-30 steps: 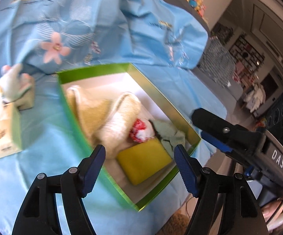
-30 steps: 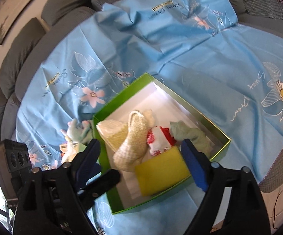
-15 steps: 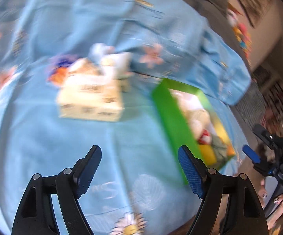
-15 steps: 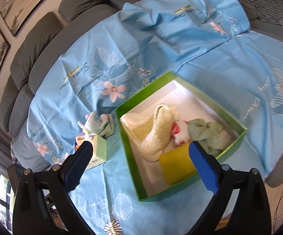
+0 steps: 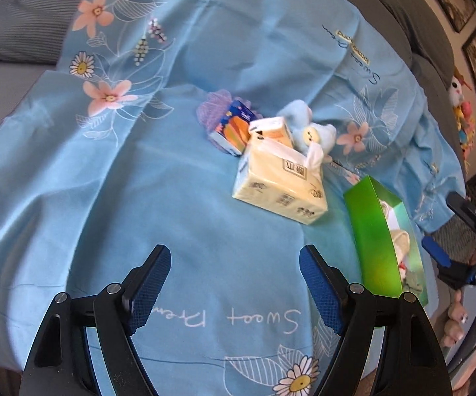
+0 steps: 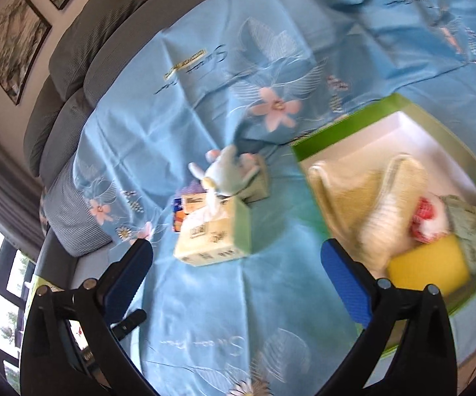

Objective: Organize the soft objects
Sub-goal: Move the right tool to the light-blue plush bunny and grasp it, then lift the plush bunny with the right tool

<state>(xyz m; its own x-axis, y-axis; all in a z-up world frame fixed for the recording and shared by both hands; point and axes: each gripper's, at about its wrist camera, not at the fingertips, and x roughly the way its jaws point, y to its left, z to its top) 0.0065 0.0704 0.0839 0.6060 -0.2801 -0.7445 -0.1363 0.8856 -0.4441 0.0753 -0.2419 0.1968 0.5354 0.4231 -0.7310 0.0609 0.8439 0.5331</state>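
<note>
A cream tissue pack (image 5: 280,188) (image 6: 214,234) lies on the blue flowered sheet (image 5: 122,181). Behind it sit a light blue plush toy (image 5: 307,128) (image 6: 228,171), a small orange-and-blue packet (image 5: 234,125) and a purple item (image 5: 209,109). To the right stands the green box (image 5: 373,231) (image 6: 336,125), which holds a yellow sponge (image 6: 429,264), a beige knitted piece (image 6: 369,194), a red-and-white item (image 6: 426,217) and a green cloth (image 6: 472,227). My left gripper (image 5: 233,264) hangs open in front of the tissue pack. My right gripper (image 6: 236,257) is open wide, just short of the pack. Neither holds anything.
The sheet covers a grey sofa whose back cushions (image 6: 73,66) rise behind it. Framed pictures (image 6: 10,43) hang on the wall. Past the green box, the right gripper's body (image 5: 462,247) and a person's fingers (image 5: 455,320) show at the edge of the left wrist view.
Both views have swung left, away from the green box and onto the tissue pack and plush toy. Both grippers' jaws stand wider than a second ago.
</note>
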